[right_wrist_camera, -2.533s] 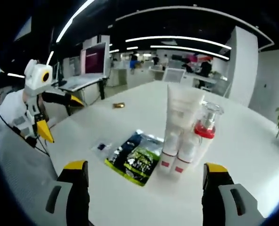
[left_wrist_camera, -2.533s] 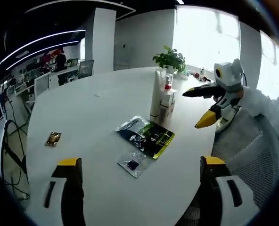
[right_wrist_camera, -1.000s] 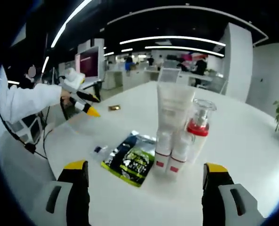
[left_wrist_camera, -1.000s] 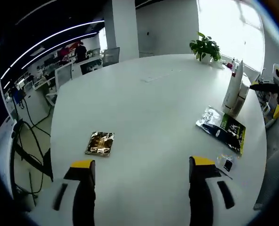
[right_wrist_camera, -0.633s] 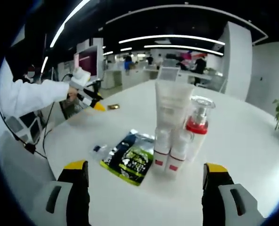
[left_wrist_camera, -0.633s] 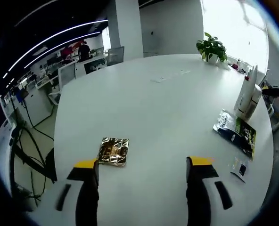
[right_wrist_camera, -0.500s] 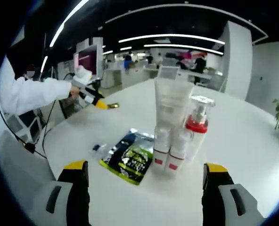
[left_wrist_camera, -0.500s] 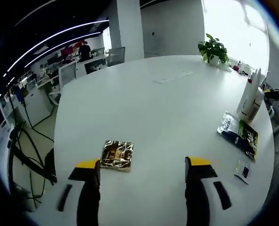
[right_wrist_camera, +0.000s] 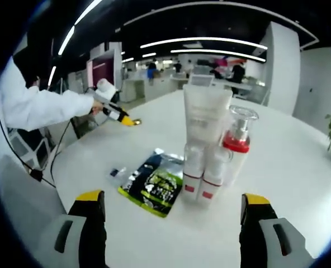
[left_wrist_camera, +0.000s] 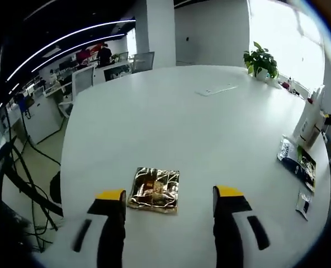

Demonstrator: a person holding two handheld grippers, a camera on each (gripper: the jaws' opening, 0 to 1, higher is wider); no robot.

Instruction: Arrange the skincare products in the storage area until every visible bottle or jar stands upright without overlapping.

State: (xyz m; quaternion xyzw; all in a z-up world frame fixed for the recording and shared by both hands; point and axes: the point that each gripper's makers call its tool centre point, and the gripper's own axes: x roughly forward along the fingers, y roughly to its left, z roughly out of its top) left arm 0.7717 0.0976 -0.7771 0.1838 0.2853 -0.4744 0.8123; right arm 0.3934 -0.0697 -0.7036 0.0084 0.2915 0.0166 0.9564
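A tall white tube [right_wrist_camera: 205, 119], a clear pump bottle with a red collar [right_wrist_camera: 237, 142] and two small white bottles with red labels [right_wrist_camera: 192, 172] stand upright, bunched together, ahead of my open right gripper [right_wrist_camera: 173, 198]. In the left gripper view the same skincare cluster [left_wrist_camera: 311, 118] stands far off at the right edge of the table. My left gripper [left_wrist_camera: 169, 195] is open over a flat gold sachet [left_wrist_camera: 154, 190], which lies just ahead of and between its jaws. From the right gripper view, the left gripper [right_wrist_camera: 127, 119] reaches in held by a white-sleeved arm, its tips at the gold sachet [right_wrist_camera: 137, 121].
A dark and green packet [right_wrist_camera: 154, 184] and a small clear sachet [right_wrist_camera: 118, 172] lie flat on the white round table [right_wrist_camera: 299, 184], left of the bottles. In the left gripper view a potted plant [left_wrist_camera: 261, 60] and a paper strip [left_wrist_camera: 216, 89] sit on the far side. Office desks stand beyond.
The left gripper has moved in over the gold sachet, which now lies between its jaws. In the right gripper view the sleeved arm reaches further toward it. The bottles have not moved.
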